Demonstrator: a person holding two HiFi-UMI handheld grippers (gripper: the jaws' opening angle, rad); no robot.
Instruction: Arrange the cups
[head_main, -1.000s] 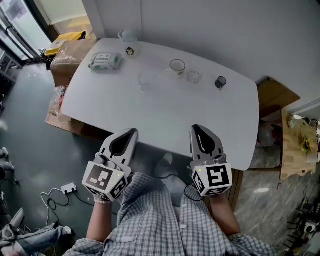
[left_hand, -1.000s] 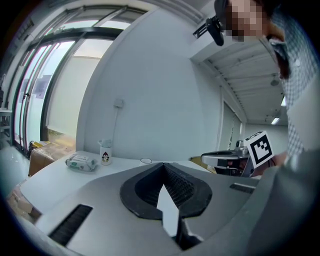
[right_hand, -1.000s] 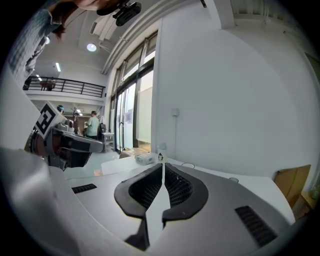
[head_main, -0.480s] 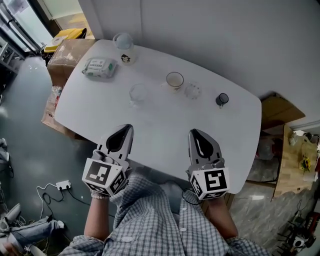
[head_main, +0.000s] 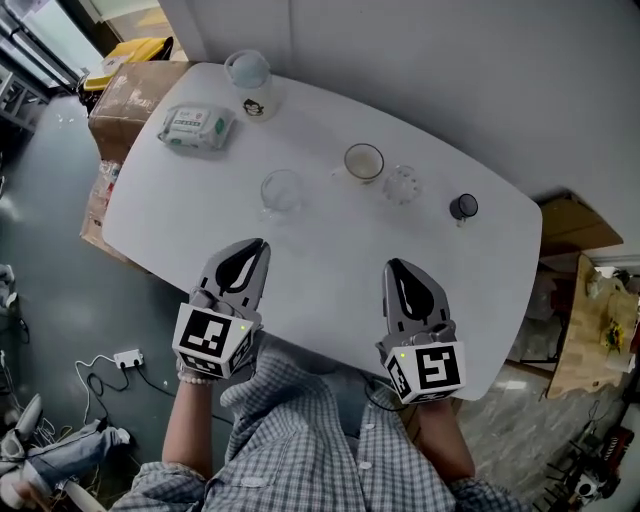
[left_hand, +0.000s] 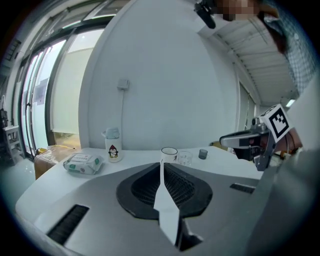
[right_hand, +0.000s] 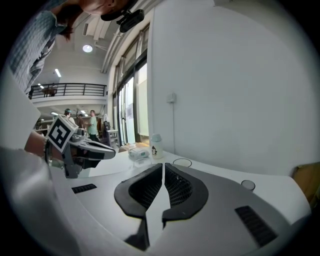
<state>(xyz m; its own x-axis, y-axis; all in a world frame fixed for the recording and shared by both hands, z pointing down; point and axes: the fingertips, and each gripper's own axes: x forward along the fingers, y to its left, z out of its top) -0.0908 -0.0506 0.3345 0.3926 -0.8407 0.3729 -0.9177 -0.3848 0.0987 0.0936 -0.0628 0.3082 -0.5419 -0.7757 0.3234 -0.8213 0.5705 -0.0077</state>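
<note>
Office-like hall; mezzanine railing (right_hand: 67, 90), tall windows (right_hand: 131, 105)

Head view: high over the person, facing steeply down on the whole white table (head_main: 330, 270).
Left gripper view: low at the table's near edge, facing the far wall (left_hand: 165, 75).
Right gripper view: low beside it, facing the same wall.
Shared: penguin bottle (head_main: 250, 82), wipes pack (head_main: 196, 126), cup (head_main: 364, 161).

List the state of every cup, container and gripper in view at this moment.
left gripper: shut, nothing between the jaws
right gripper: shut, nothing between the jaws
clear glass: upright, standing apart from the others
tan-rimmed cup: upright, mouth up
patterned glass: upright, beside the tan-rimmed cup
dark cup: upright
penguin bottle: upright, capped
wipes pack: lying flat
</note>
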